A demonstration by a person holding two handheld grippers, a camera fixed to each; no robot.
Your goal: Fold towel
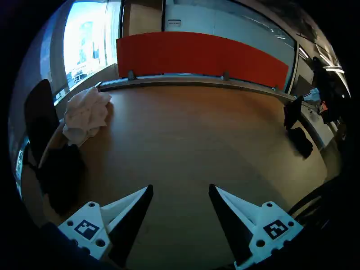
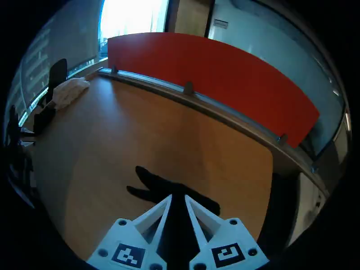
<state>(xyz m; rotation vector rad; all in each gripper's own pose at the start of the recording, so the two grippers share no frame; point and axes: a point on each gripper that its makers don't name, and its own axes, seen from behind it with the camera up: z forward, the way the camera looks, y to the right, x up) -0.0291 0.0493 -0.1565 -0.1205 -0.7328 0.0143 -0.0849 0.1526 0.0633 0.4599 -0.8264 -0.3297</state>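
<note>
A wooden table (image 1: 189, 130) is stretching away from both cameras, and a red panel (image 1: 202, 56) is standing upright along its far edge. In the left gripper view, the left gripper (image 1: 180, 186) is hovering over bare wood with its two white fingers spread wide apart and nothing between them. The towel (image 1: 85, 114), pale and crumpled into a loose heap, is lying at the table's far left corner, well apart from this gripper and close to the panel's left end. A dark chair (image 1: 40, 117) is standing just beyond that corner, and a bright window (image 1: 85, 40) is glowing behind it. Some dark things (image 1: 297, 130) are sitting at the table's right edge, too dim to identify. In the right gripper view, the right gripper (image 2: 178, 197) is pointing across the table (image 2: 135, 130) with its fingers drawn close together, leaving a narrow gap. A black shape (image 2: 148, 184) is spreading over the wood just ahead of the fingertips and running back between them; I cannot tell whether it is a shadow or an object, nor whether the fingers are pinching anything. From here the towel (image 2: 67, 92) is showing as a small pale heap at the far left corner, well away from the gripper. The panel (image 2: 211, 76) is running diagonally along the far edge, and the chair (image 2: 56, 74) is standing behind the towel.
</note>
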